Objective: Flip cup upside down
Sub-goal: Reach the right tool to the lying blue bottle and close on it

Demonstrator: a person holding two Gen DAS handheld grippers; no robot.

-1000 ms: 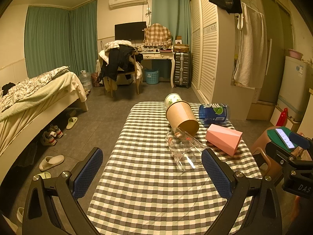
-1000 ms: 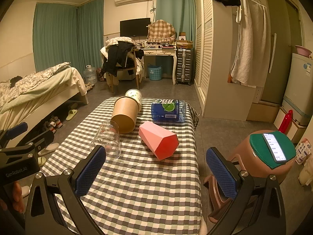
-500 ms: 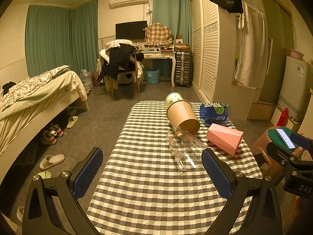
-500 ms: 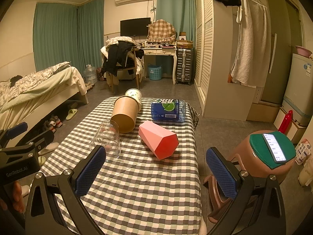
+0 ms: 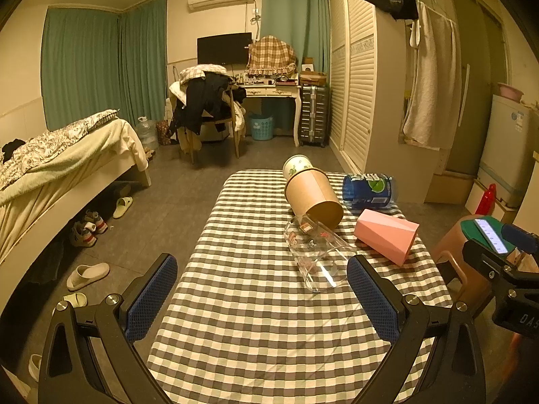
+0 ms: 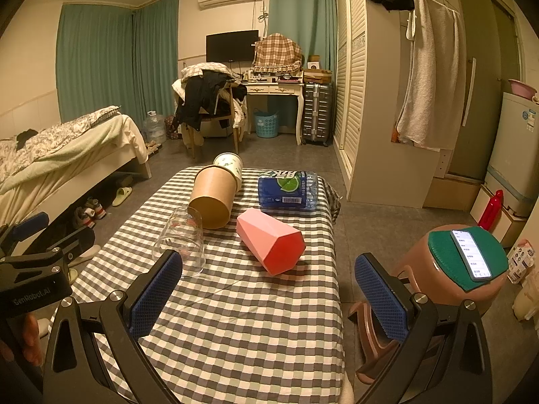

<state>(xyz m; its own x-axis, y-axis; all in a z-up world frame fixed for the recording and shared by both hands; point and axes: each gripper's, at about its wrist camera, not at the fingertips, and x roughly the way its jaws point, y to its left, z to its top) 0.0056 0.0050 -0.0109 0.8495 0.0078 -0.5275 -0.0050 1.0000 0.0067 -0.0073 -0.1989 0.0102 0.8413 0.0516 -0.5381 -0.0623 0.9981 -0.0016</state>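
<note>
Several cups lie on their sides on the checked table (image 5: 242, 303) (image 6: 235, 320): a clear glass cup (image 5: 315, 254) (image 6: 180, 240), a brown paper cup (image 5: 311, 197) (image 6: 214, 198) with a white patterned cup (image 5: 295, 165) (image 6: 229, 163) behind it, and a pink faceted cup (image 5: 387, 235) (image 6: 271, 240). My left gripper (image 5: 262, 294) is open and empty over the table's near part, short of the glass cup. My right gripper (image 6: 269, 294) is open and empty, hovering near the table's right edge, just short of the pink cup.
A blue pack of water bottles (image 5: 369, 188) (image 6: 288, 188) lies at the table's far right. A brown stool (image 6: 451, 269) with a green pad and a phone (image 6: 470, 254) stands to the right. A bed (image 5: 60, 165), shoes on the floor and a wardrobe (image 5: 363, 94) surround the table.
</note>
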